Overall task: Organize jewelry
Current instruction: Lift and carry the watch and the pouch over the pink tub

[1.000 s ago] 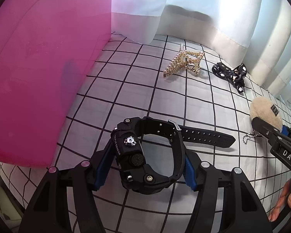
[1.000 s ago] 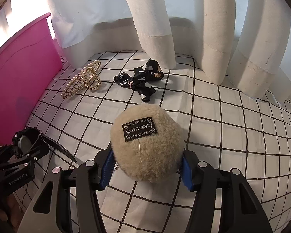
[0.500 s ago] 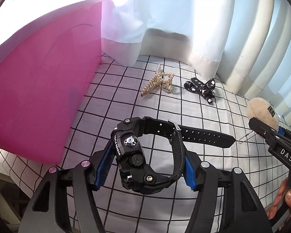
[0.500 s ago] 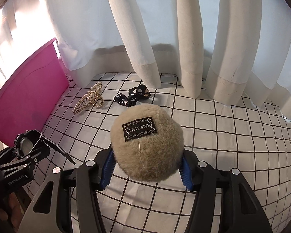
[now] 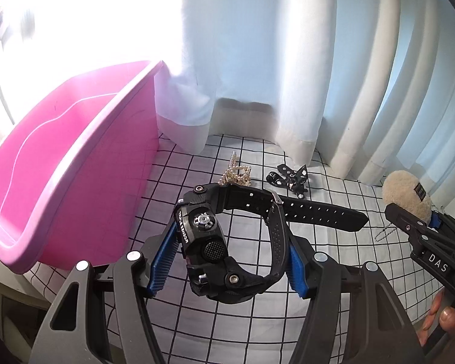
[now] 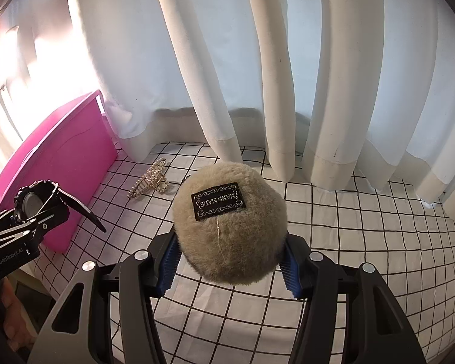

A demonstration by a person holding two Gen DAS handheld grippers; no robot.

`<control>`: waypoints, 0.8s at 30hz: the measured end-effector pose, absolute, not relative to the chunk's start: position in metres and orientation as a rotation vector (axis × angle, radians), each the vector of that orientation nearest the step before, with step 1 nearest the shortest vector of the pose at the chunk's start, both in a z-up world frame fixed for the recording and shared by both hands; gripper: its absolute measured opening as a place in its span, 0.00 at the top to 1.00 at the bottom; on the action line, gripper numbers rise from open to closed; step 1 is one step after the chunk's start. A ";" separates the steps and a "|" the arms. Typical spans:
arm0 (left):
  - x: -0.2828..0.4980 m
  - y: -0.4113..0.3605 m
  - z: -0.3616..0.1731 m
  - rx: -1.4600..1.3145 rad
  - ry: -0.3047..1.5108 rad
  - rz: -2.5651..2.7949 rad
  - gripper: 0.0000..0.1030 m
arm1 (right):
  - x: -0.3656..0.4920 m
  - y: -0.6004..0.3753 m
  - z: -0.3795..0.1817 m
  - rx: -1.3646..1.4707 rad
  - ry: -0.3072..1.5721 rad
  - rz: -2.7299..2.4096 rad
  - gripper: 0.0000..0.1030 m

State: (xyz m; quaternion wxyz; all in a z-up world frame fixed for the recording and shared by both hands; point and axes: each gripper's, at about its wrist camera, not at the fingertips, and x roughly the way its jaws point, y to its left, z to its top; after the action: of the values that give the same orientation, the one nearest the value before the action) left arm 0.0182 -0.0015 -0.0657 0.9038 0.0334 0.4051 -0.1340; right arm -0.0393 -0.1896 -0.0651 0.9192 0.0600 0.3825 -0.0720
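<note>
— Bin [image 5: 75, 163] first: pink plastic, seen at the far left of the gridded cloth [image 5: 251, 321], its rim turned toward the curtain [image 5: 288, 75]. What is held next to it?

— A black watch [image 5: 227, 242] is clamped between the blue pads of the left gripper [image 5: 227, 261], raised above the cloth just right of the bin, with its strap end sticking out to the right.

— And beyond the watch?

— A pearl hair claw [image 6: 150, 180] is laid on the cloth near the curtain hem, and a black patterned bow [image 5: 289, 179] is seen just right of it (partly hidden in the right wrist view).

— Farthest right?

— A beige fluffy pompom [image 6: 230, 224], marked with a black label, is squeezed between the fingers of the right gripper [image 6: 230, 261]; a small ball chain [image 5: 385, 232] is hung beneath it.
</note>
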 end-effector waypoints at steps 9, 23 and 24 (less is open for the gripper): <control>0.012 0.000 -0.037 0.078 0.788 -0.274 0.41 | -0.044 -0.184 -0.038 0.100 0.740 -0.135 0.47; 0.019 0.030 0.008 0.047 0.711 -0.228 0.41 | -0.018 -0.151 0.009 0.028 0.652 -0.061 0.47; 0.020 0.034 0.011 0.043 0.707 -0.221 0.41 | -0.015 -0.147 0.011 0.022 0.647 -0.049 0.47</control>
State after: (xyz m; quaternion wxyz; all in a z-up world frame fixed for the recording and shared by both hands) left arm 0.0204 0.0340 0.0109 0.9320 0.0211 0.3453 -0.1081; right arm -0.0151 -0.1465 0.0112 0.9478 0.0106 0.3178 -0.0243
